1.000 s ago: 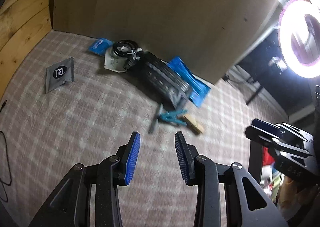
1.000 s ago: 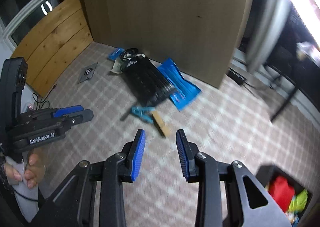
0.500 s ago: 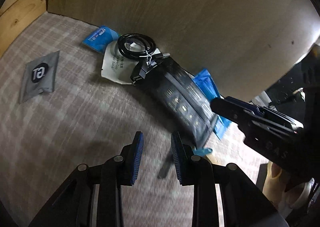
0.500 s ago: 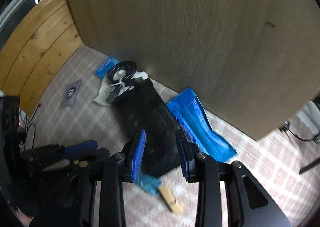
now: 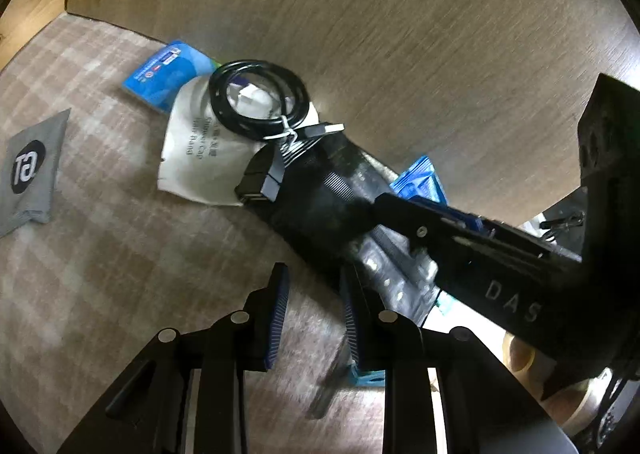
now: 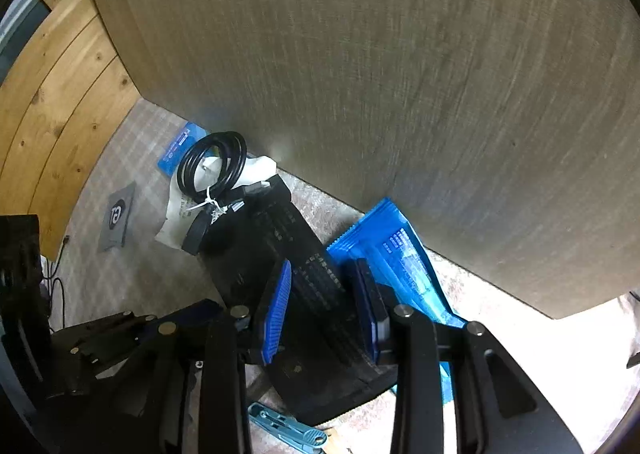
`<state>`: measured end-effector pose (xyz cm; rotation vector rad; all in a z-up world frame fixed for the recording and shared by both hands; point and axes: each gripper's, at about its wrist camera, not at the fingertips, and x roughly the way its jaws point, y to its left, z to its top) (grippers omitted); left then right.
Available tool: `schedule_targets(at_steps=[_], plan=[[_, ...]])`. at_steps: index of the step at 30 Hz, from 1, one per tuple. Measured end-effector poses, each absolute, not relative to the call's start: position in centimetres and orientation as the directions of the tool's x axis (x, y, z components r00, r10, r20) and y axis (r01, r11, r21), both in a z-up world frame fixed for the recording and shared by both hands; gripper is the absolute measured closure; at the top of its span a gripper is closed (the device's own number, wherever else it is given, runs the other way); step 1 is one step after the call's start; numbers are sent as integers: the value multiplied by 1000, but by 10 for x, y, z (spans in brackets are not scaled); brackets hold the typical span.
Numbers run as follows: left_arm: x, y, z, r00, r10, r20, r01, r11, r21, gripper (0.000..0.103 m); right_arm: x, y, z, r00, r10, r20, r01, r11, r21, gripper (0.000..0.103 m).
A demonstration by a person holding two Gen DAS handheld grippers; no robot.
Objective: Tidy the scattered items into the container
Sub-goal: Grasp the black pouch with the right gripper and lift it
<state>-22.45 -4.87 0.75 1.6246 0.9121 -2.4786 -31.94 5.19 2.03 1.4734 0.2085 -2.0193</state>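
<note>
A long black packet (image 6: 276, 250) lies on the checked carpet against a wooden board. Half under it is a blue packet (image 6: 400, 254). My right gripper (image 6: 323, 266) hangs open just above the black packet, one pad on each side of its width, and I cannot tell whether it touches. My left gripper (image 5: 313, 274) is over bare carpet at the packet's (image 5: 320, 206) near edge. Its jaws are closing with nothing between them. A coiled black cable (image 5: 256, 94) rests on a white sachet (image 5: 200, 158). The container is out of view.
A blue card (image 5: 168, 70) and a grey sachet (image 5: 28, 170) lie to the left on the carpet. A blue clothespin (image 6: 284, 426) sits near the packet's near end. The wooden board (image 6: 360, 54) stands close behind the pile. The right tool's black frame (image 5: 500, 274) crosses the left view.
Both grippers have come down and closer to the pile by the board. The right one now hangs over the black packet. The left jaws have narrowed.
</note>
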Motion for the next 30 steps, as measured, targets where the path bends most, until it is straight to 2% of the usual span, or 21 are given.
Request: schedule_targets(at_steps=[5,12,22,30], plan=[[-218,-35,7,-445,279,-851,307,-845,-438,77,-308,57,18,-148,-381,-913,589,-775,229,71],[-190,-15,8,-415,310,-855,273,-854,-442,77,-284,84,13,-98,-401,-911,534,-794,292,71],[-120,35,12,-356,330,-874,118,-912,-392,76,-208,140,9,-49,-422,-905,472,-809,352,71],[-83,49,18,-340,331,-880,87,-921,-380,76,-155,176,10,-56,-430,-901,418,-830,370,74]])
